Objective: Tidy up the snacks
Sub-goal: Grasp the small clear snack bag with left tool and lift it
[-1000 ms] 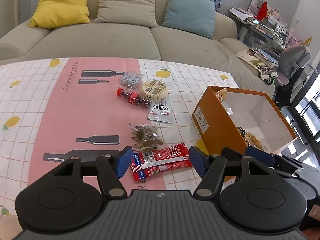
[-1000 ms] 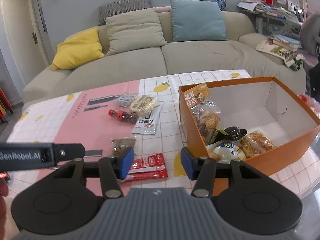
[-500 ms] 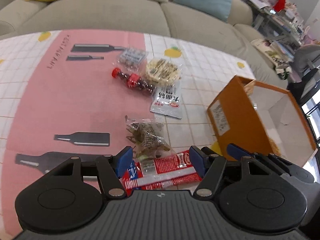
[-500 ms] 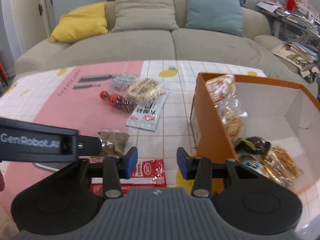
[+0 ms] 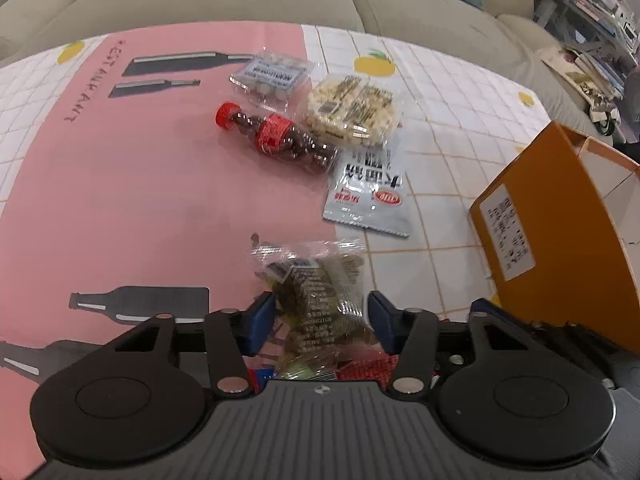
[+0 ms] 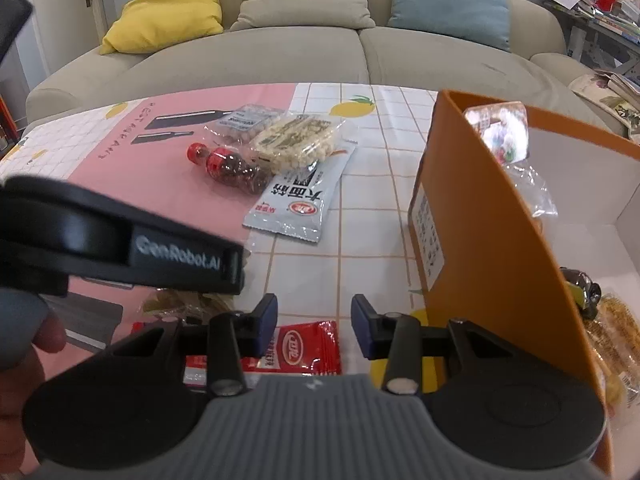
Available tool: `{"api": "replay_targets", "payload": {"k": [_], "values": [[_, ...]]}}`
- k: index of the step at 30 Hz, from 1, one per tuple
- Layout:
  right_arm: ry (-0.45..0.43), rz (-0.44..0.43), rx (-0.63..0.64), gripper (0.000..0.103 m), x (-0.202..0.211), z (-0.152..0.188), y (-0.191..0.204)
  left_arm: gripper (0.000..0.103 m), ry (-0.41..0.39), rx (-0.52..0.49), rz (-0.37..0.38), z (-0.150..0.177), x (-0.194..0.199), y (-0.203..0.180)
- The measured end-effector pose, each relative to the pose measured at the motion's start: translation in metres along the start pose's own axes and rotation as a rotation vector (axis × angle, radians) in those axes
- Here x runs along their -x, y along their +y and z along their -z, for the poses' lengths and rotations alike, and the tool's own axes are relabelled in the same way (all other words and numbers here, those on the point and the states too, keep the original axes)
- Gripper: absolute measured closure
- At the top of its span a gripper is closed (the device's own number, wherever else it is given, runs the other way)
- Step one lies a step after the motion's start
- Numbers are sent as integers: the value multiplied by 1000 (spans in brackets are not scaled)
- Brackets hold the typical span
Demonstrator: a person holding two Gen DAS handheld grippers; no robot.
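Observation:
My left gripper (image 5: 320, 320) is open, low over the table, its blue pads on either side of a clear bag of brown snacks (image 5: 316, 292). A red packet (image 6: 304, 346) lies under and just behind it. My right gripper (image 6: 314, 326) is open and empty above the red packet, beside the orange box (image 6: 472, 208), which holds several snacks. Farther back lie a silver packet (image 5: 368, 196), a small cola bottle (image 5: 276, 140), a round cracker pack (image 5: 352, 108) and a clear pack of small balls (image 5: 270, 76).
The table has a pink and white checked cloth (image 5: 120, 184). A beige sofa (image 6: 320, 52) with cushions stands behind it. A cluttered desk (image 6: 600, 4) is at the far right. The left gripper's body (image 6: 120, 244) crosses the right wrist view.
My left gripper moved forward and down, from around the red packet to around the clear brown snack bag. My right gripper came lower and closer to the table and box.

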State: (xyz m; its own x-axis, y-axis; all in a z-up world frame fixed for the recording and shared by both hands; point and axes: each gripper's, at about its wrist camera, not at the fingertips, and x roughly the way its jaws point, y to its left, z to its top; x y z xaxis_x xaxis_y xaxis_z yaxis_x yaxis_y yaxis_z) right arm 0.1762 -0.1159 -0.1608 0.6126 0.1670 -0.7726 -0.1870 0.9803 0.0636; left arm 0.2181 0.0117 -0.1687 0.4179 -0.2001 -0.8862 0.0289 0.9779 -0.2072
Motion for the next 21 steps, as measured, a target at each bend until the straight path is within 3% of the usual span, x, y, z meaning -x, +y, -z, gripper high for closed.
{"api": "replay_targets", "payload": {"k": [3,11,13,15,21], "values": [[-8,-5,2,64,0,1,-1,58,-8,12,22,0,-1,3],[-8,-8,-77,63,23,2,-7,60,-20,0,14,3,25,12],[22,-25,-107,66,33,7,-7,60,2,5,-5,9,28,18],[58,-25,-112,81,38,14,-4,60,22,20,-10,15,29,24],[178,-28,-90,83,31,35,6,61,60,52,21,29,31,32]]}}
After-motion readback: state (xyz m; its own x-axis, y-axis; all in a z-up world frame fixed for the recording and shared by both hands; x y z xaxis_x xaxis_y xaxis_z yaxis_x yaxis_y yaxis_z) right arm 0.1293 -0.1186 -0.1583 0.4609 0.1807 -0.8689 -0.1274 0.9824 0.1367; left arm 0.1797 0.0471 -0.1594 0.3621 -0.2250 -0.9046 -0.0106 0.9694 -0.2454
